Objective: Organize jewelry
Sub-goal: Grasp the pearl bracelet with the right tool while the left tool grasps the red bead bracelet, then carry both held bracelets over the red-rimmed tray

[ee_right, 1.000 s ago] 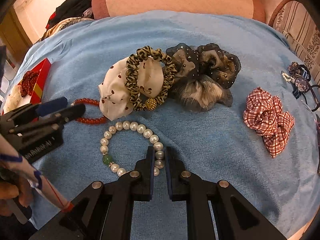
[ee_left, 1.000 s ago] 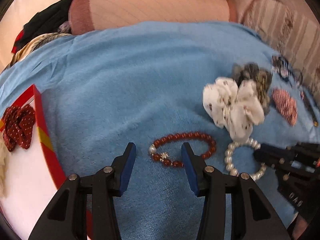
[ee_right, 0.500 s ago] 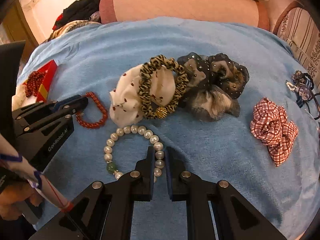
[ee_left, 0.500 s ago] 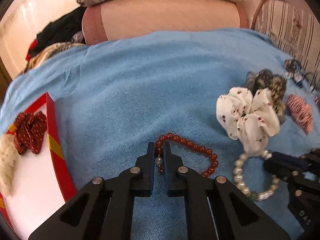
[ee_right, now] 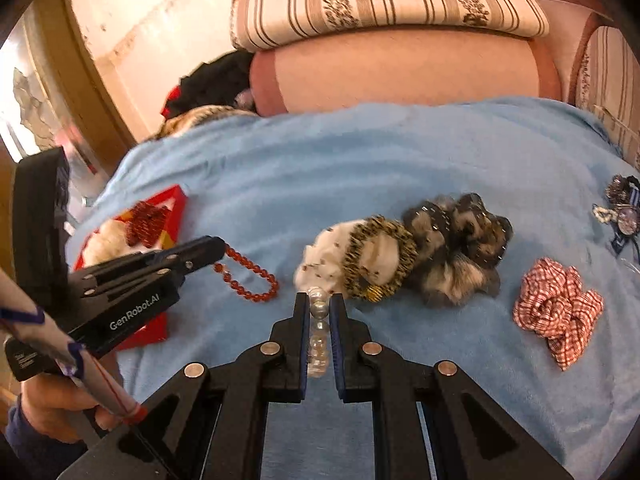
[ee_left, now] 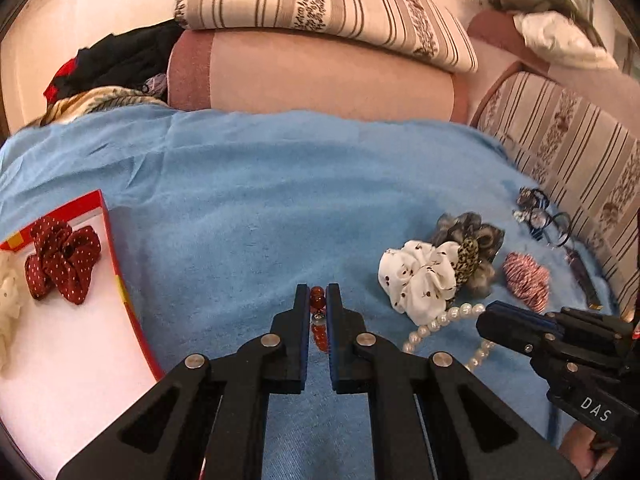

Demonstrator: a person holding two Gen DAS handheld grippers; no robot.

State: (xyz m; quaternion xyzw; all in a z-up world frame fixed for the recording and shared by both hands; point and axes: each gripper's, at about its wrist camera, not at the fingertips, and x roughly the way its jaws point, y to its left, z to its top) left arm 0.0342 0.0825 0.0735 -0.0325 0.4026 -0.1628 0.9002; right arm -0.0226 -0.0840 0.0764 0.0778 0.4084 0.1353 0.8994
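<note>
The left gripper (ee_left: 318, 300) is pinching the red bead bracelet (ee_right: 250, 276), its loop dangling. The right gripper (ee_right: 319, 304) is clamping the pearl bracelet (ee_left: 436, 326) above the blue blanket (ee_left: 280, 200).

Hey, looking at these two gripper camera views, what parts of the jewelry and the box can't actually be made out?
- Red bead bracelet, left wrist view: mostly hidden between the left gripper fingers.
- Pearl bracelet, right wrist view: blurred, its lower beads hidden inside the right gripper.
- Red box, left wrist view: cut off by the picture's edge.
- Small dark items, right wrist view: blurred, too small to identify.
</note>
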